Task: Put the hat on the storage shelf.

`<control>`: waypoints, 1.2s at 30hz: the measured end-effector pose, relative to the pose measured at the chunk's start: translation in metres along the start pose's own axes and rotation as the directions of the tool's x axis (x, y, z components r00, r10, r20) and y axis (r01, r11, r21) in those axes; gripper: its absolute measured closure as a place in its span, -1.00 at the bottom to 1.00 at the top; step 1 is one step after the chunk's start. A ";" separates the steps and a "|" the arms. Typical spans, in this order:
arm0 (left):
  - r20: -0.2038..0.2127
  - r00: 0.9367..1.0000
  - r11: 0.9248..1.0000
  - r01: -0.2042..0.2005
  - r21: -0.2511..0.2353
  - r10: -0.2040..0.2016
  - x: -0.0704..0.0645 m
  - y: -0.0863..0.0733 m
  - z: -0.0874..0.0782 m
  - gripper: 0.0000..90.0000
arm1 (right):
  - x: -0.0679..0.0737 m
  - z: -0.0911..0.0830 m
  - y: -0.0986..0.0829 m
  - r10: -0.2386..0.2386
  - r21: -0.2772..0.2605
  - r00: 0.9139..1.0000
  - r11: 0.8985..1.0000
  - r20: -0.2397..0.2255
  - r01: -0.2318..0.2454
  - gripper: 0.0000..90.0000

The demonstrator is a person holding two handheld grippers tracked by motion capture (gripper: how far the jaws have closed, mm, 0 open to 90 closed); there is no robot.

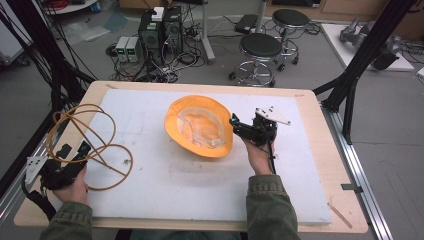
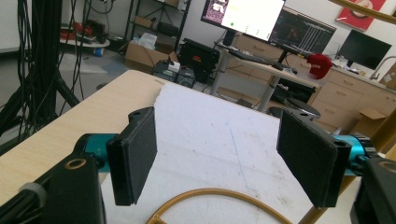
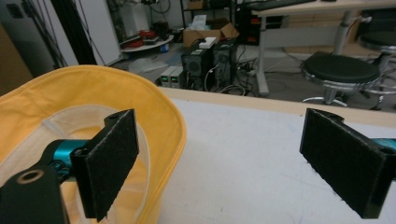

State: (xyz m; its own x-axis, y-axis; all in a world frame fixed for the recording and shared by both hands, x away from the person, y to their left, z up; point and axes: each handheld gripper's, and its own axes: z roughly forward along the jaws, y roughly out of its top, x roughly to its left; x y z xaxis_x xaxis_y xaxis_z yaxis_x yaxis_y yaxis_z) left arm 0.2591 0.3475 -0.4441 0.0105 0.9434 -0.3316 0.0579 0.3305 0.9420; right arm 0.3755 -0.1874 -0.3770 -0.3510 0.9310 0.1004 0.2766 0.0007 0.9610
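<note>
One table, one white mat, one yellow hat, one wire hoop frame, two grippers.

Wooden table [image 1: 320, 200] in a cluttered room with stools and computers; white mat [image 1: 200, 190] on top. Yellow hat [image 1: 200, 126] upside down mid-mat, just beside the wide-open right gripper [image 1: 236, 124], brim by one jaw. Tan wire hoop frame [image 1: 90, 145] at left, under the wide-open left gripper [image 1: 75, 152].
</note>
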 end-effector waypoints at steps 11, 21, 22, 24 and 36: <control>-0.009 1.000 1.000 0.000 -0.012 0.000 0.004 0.002 -0.006 -0.36 | 0.016 0.023 0.005 0.005 0.047 1.000 0.999 -0.023 -0.004 -0.76; 0.004 1.000 1.000 0.006 0.002 -0.006 0.009 0.002 -0.005 -0.36 | 0.020 0.038 0.003 0.011 0.116 1.000 0.993 -0.016 -0.010 -0.76; 0.006 1.000 1.000 0.007 0.003 -0.007 0.009 0.002 -0.005 -0.36 | 0.020 0.038 0.004 0.007 0.111 1.000 0.994 -0.016 -0.005 -0.76; 0.006 1.000 1.000 0.012 0.002 -0.012 0.009 0.002 -0.005 -0.36 | 0.021 0.040 0.005 0.006 0.116 1.000 0.993 -0.010 -0.005 -0.76; 0.006 1.000 1.000 0.022 0.008 -0.022 0.010 0.002 -0.004 -0.36 | 0.024 0.054 0.003 0.021 0.214 1.000 0.977 -0.020 -0.016 -0.60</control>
State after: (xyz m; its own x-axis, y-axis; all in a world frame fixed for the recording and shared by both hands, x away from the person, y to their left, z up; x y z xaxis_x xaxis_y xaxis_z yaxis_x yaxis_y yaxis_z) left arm 0.2550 0.3577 -0.4457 0.0148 0.9359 -0.3521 0.0664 0.3504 0.9342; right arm 0.4158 -0.1451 -0.3853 -0.3629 0.9234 0.1252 0.4670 0.0639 0.8820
